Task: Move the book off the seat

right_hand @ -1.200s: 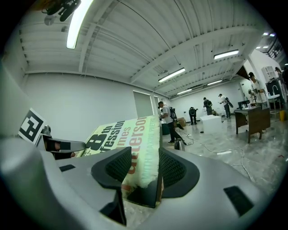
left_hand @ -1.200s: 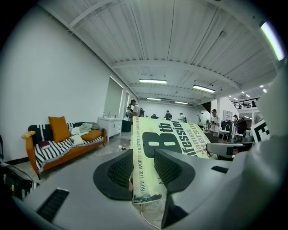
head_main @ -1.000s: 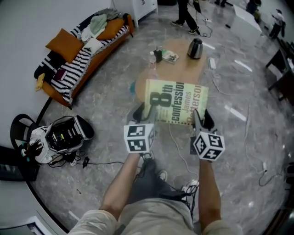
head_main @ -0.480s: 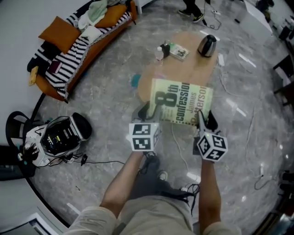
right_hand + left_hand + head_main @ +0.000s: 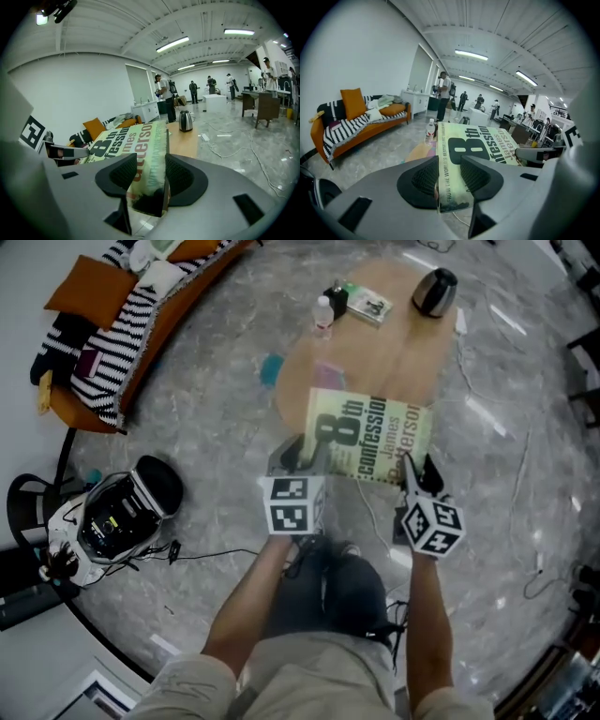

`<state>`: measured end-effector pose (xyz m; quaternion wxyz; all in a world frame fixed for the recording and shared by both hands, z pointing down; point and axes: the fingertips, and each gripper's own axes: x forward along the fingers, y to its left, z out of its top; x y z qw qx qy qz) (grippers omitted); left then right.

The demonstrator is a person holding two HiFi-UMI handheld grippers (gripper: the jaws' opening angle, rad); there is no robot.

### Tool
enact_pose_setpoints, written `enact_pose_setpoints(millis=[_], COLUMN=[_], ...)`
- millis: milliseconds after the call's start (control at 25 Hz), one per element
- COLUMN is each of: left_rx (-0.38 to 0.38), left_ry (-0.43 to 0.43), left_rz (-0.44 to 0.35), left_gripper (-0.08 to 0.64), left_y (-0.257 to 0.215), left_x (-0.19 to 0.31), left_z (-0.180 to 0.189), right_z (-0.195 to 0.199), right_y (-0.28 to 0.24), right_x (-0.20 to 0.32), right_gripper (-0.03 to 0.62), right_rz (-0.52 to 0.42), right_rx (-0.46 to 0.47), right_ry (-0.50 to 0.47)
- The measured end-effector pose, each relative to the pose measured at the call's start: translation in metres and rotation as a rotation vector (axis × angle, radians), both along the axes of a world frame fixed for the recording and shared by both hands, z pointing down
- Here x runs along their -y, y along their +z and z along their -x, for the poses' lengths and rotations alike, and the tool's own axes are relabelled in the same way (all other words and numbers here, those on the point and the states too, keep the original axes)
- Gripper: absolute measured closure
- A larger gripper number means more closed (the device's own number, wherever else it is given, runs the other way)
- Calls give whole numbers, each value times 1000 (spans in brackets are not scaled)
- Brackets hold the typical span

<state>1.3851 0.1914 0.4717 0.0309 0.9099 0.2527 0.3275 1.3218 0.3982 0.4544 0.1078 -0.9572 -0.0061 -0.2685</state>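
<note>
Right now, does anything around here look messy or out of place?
Nothing looks spilled or broken. The book looks undamaged. The orange sofa is heaped with a striped blanket and loose clothes, a small teal object lies on the floor beside the wooden table, and white cables trail across the floor near it.

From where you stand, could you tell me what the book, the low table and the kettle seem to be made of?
Book: paper, with a printed cover of slight sheen; hard or soft, I cannot tell. Low table: wood or wood-look laminate, pale tan with faint grain. Kettle: likely brushed metal, grey and reflective, with a dark handle.
</note>
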Motion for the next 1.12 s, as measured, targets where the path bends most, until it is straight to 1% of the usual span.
enact_pose_setpoints(millis=[240,440,680,880,1000,1120], left_rx=[102,165,207,223,245,251], left_ry=[-5,-28,-52,-71,-86,-79], left_rz=[-53,-69,-91,-111,-125,-143], left_gripper=[408,408,409,409,410,408], left_y=[76,135,194,240,265,283], left_x=[-16,-26,-42,-47,-45,-49], left_z=[-7,-11,-19,-26,-24,-20], right_z=[-12,-22,-32,-41,-38,-33], right_y=[75,136,203,252,280,299], right_x=[-17,-30,-47,-52,-51,-54], right_gripper=[416,416,416,416,416,416], right_rz=[-21,-52,-93,-106,-125,-133], right_rx=[102,165,220,236,261,280], right_ry=[-11,-29,-36,-45,-46,-42])
